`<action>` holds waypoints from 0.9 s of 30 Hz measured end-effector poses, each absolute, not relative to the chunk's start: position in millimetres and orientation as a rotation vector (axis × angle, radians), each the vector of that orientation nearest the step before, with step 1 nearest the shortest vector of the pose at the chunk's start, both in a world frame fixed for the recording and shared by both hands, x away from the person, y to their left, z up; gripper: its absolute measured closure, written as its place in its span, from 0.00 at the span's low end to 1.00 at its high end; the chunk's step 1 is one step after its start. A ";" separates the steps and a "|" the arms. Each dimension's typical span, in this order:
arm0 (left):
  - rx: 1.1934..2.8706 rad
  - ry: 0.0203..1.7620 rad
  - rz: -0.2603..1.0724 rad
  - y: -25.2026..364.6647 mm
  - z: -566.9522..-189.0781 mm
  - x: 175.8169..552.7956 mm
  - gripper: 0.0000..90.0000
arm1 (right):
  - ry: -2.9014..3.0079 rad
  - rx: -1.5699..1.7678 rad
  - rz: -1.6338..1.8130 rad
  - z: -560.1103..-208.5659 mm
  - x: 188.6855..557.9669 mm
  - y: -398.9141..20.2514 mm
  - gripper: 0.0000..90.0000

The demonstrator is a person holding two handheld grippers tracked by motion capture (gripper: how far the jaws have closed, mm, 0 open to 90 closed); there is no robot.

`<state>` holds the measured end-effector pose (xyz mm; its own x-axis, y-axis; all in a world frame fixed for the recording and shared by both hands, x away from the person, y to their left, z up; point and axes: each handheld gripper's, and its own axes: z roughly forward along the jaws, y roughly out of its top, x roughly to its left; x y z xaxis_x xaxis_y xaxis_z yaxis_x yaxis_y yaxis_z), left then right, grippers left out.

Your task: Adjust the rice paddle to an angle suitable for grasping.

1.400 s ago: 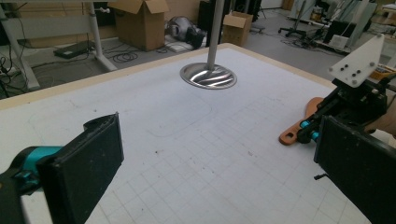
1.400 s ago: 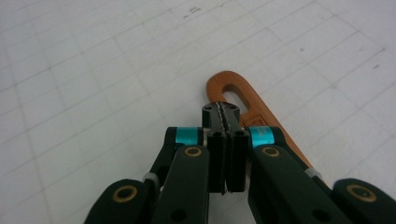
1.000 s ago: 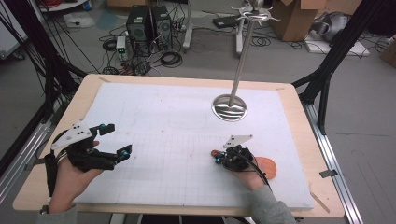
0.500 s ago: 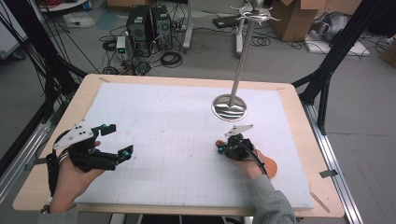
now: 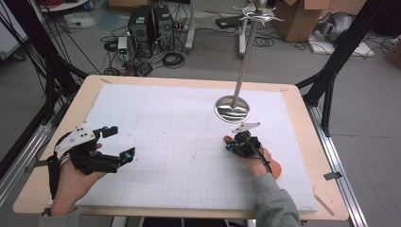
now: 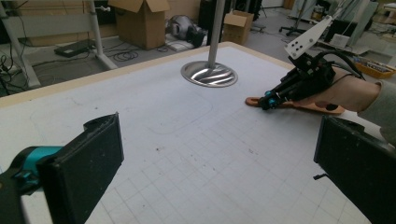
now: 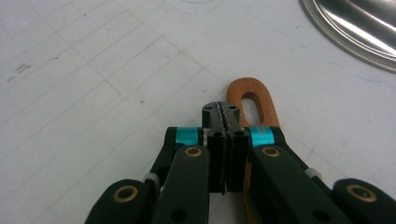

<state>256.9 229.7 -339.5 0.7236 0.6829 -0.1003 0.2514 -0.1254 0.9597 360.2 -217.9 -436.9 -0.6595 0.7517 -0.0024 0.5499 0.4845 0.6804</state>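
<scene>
My right gripper (image 7: 226, 112) jaws pressed together, nothing between; wooden spatula (image 7: 254, 100) flat on mat, handle loop just beyond tips. My left gripper (image 5: 116, 142) spread wide, empty. Hanging stand (image 5: 232, 108) ahead. I judge pickup not yet made.

The high view looks down and forward over the whole table (image 5: 56, 123). The left gripper view sits low, looking across at the metal stand (image 6: 208, 73). The right gripper view looks down, very close. All three see the stand's base.
</scene>
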 end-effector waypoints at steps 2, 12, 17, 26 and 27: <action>1.699 0.752 0.438 229.8 -339.7 256.9 0.02 | 2.428 1.113 0.948 -436.7 362.0 -220.2 1.00; 1.703 0.753 0.435 229.7 -340.3 256.1 0.02 | 2.413 1.145 0.954 -437.0 365.7 -226.9 0.99; 1.709 0.753 0.433 228.8 -341.7 257.7 0.02 | 2.398 1.122 1.006 -430.0 363.5 -232.9 0.99; 1.712 0.756 0.429 225.4 -343.3 258.8 0.02 | 2.414 1.070 1.037 -417.2 354.7 -253.2 0.93; 1.714 0.752 0.430 225.3 -343.4 259.0 0.02 | 2.421 1.068 1.040 -416.8 353.6 -255.4 0.91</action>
<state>259.0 225.3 -343.4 0.7266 0.6797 -0.0996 0.2593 -0.1370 0.9560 353.6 -255.4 -416.8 -0.6796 0.7333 0.0183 0.5183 0.4623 0.7195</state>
